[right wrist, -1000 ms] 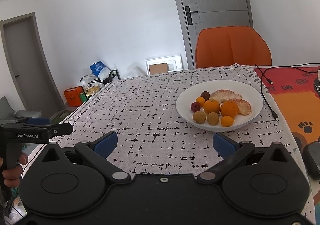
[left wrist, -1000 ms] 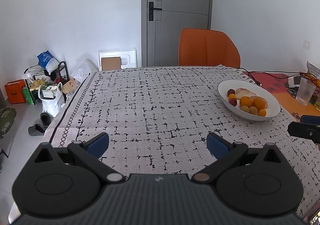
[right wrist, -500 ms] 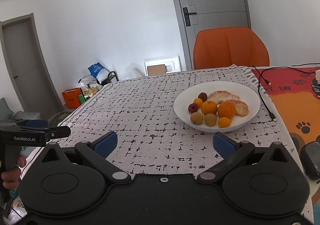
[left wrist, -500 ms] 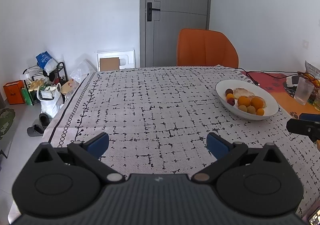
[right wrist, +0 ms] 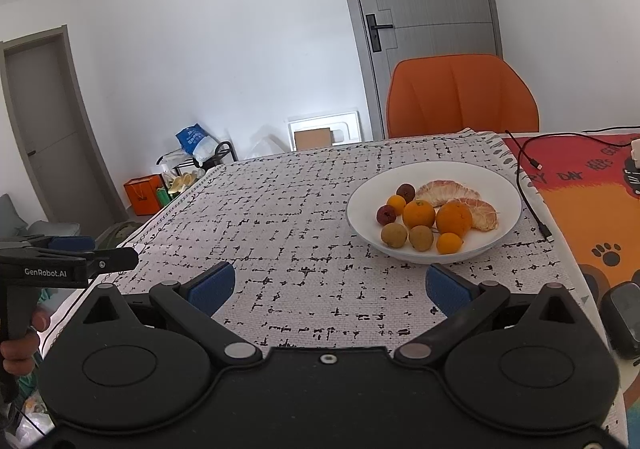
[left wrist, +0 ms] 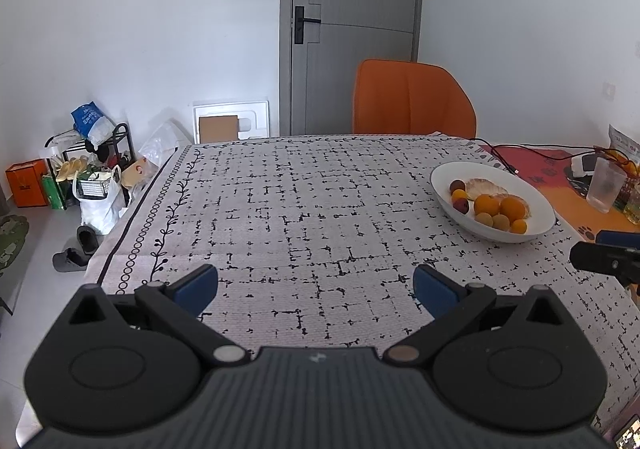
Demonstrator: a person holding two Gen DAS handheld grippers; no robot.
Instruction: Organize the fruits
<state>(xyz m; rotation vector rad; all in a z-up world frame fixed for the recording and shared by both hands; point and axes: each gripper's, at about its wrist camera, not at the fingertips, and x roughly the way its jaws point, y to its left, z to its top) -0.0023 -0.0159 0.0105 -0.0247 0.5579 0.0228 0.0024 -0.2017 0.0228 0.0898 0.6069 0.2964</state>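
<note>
Tablecloth (right wrist: 304, 209) | bowl (right wrist: 360, 205) fruit, segments (right wrist: 448, 191) lying left-right | both grippers' fingers wide, empty

In the left wrist view the right gripper (left wrist: 610, 263) is cut off by the right edge, so its fingers cannot be read. In the right wrist view the left gripper (right wrist: 68, 263) runs off the left edge. The plate (left wrist: 444, 185) hides its far rim's contents partly: fruit overlaps fruit. The dark object (right wrist: 622, 319) at the right edge is cut off and unidentifiable.
</note>
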